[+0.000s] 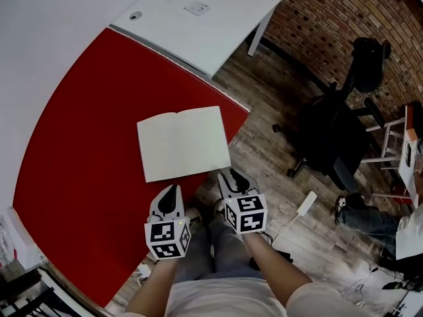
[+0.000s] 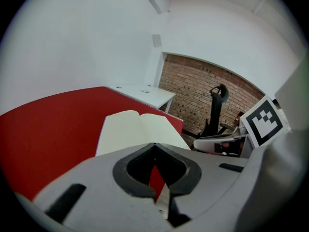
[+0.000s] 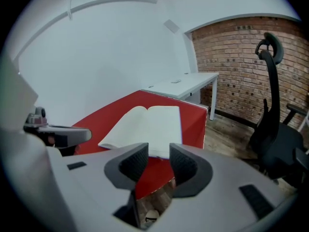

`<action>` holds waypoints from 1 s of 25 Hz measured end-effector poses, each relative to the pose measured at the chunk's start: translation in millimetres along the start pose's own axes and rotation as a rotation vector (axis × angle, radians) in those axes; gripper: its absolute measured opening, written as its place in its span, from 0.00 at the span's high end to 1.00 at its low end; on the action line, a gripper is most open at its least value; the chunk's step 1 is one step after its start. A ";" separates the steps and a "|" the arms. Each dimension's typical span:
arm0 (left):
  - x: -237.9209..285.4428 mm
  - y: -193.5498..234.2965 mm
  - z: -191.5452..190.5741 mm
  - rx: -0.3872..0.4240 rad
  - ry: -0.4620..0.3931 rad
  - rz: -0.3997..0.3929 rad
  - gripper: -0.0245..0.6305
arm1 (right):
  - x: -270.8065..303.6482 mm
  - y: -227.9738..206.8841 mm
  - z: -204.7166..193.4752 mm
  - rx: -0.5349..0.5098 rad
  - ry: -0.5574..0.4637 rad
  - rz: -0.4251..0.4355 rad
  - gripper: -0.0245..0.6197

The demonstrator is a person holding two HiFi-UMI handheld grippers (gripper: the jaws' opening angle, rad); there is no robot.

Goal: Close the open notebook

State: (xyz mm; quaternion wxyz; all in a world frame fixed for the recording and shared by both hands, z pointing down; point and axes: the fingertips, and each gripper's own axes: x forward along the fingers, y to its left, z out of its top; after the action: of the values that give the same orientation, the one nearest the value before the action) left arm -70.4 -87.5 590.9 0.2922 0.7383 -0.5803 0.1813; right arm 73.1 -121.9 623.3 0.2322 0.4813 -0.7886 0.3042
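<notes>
- Item 1: open notebook w/ blank cream pages [image 1: 184, 142]. Lay flat, both pages up, on red table top [image 1: 79, 131], near its edge beside the wood floor.
- Item 2: left gripper [image 1: 173, 190], grey w/ marker cube. Tongs were closed tip to tip, nothing between. Hung just short of notebook's near edge, not touching.
- Item 3: right gripper [image 1: 231, 176], same type. Tongs stood narrowly apart, empty. Near notebook's near corner, off the pages.
- Item 4: white rectangular desk [image 1: 205, 12], beyond red table.
- Item 5: black office chair [image 1: 330, 137], on floor, well apart.
</notes>
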 end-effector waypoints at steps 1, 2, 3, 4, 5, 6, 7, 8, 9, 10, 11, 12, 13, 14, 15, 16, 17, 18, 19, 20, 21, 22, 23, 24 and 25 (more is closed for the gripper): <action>1.4 1.2 -0.1 -0.001 0.000 0.003 0.97 | 4.7 -2.8 -1.9 0.013 0.007 0.003 0.78; 3.0 1.9 -0.2 0.001 0.000 0.006 0.97 | 9.9 -5.5 -3.9 0.029 0.015 0.009 0.77; 4.7 2.2 -0.6 0.004 0.000 0.008 0.97 | 15.0 -8.1 -5.8 0.044 0.024 0.017 0.75; 6.3 2.2 -1.4 0.006 0.003 0.008 0.97 | 19.8 -10.8 -7.4 0.058 0.032 0.022 0.72; 7.8 2.4 -2.6 0.006 0.006 0.008 0.97 | 23.9 -13.7 -8.6 0.072 0.040 0.024 0.70; 9.0 3.0 -4.0 0.004 0.010 0.008 0.97 | 27.4 -16.9 -9.7 0.085 0.047 0.023 0.69; 10.2 4.0 -5.5 0.001 0.014 0.009 0.97 | 30.5 -20.2 -10.8 0.097 0.054 0.021 0.68; 11.5 5.0 -6.9 -0.002 0.017 0.011 0.97 | 33.5 -23.7 -12.1 0.108 0.061 0.020 0.67; 12.8 6.0 -8.4 -0.005 0.019 0.013 0.97 | 36.3 -27.1 -13.8 0.117 0.068 0.020 0.66; 14.0 6.8 -9.9 -0.007 0.022 0.015 0.97 | 39.0 -30.2 -15.8 0.126 0.075 0.022 0.66; 14.8 7.3 -11.5 -0.007 0.025 0.017 0.97 | 41.8 -32.6 -18.1 0.135 0.083 0.028 0.65; 15.3 7.5 -13.0 -0.005 0.028 0.019 0.97 | 44.5 -34.2 -20.6 0.143 0.092 0.037 0.65; 15.4 7.2 -14.3 0.000 0.032 0.020 0.97 | 47.3 -34.7 -23.1 0.150 0.102 0.049 0.64; 15.7 6.6 -15.1 0.006 0.035 0.020 0.97 | 50.3 -34.6 -25.2 0.155 0.112 0.064 0.64; 16.2 5.9 -15.5 0.010 0.038 0.020 0.97 | 53.4 -34.5 -26.4 0.163 0.120 0.080 0.64; 17.2 5.4 -15.6 0.011 0.039 0.020 0.97 | 56.5 -34.9 -27.0 0.172 0.127 0.094 0.64; 18.2 5.1 -15.9 0.011 0.041 0.021 0.97 | 59.3 -35.8 -27.4 0.183 0.134 0.106 0.64; 19.1 5.1 -16.4 0.010 0.043 0.022 0.97 | 61.6 -36.6 -27.8 0.192 0.142 0.116 0.64; 19.9 5.5 -17.4 0.008 0.047 0.024 0.97 | 63.4 -36.8 -28.4 0.200 0.151 0.127 0.64; 20.5 6.1 -18.8 0.005 0.050 0.026 0.97 | 64.5 -36.5 -29.1 0.207 0.159 0.139 0.64; 21.1 6.7 -20.5 0.003 0.053 0.028 0.97 | 65.2 -35.8 -29.9 0.212 0.167 0.151 0.64; 21.9 7.2 -21.9 0.001 0.055 0.029 0.97 | 65.5 -35.1 -30.4 0.217 0.172 0.162 0.64; 22.8 7.4 -22.9 0.000 0.056 0.029 0.97 | 65.6 -34.7 -30.5 0.221 0.175 0.168 0.64; 23.6 7.1 -23.1 0.000 0.057 0.029 0.97 | 65.3 -35.0 -30.1 0.223 0.176 0.168 0.64; 24.4 6.6 -22.9 0.001 0.056 0.028 0.97 | 64.4 -36.3 -29.3 0.224 0.175 0.161 0.65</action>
State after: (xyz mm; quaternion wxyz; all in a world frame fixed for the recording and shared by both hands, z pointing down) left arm -68.7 -92.2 624.7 0.3055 0.7247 -0.5821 0.2065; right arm 80.3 -153.9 695.8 0.2195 0.4112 -0.7626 0.4486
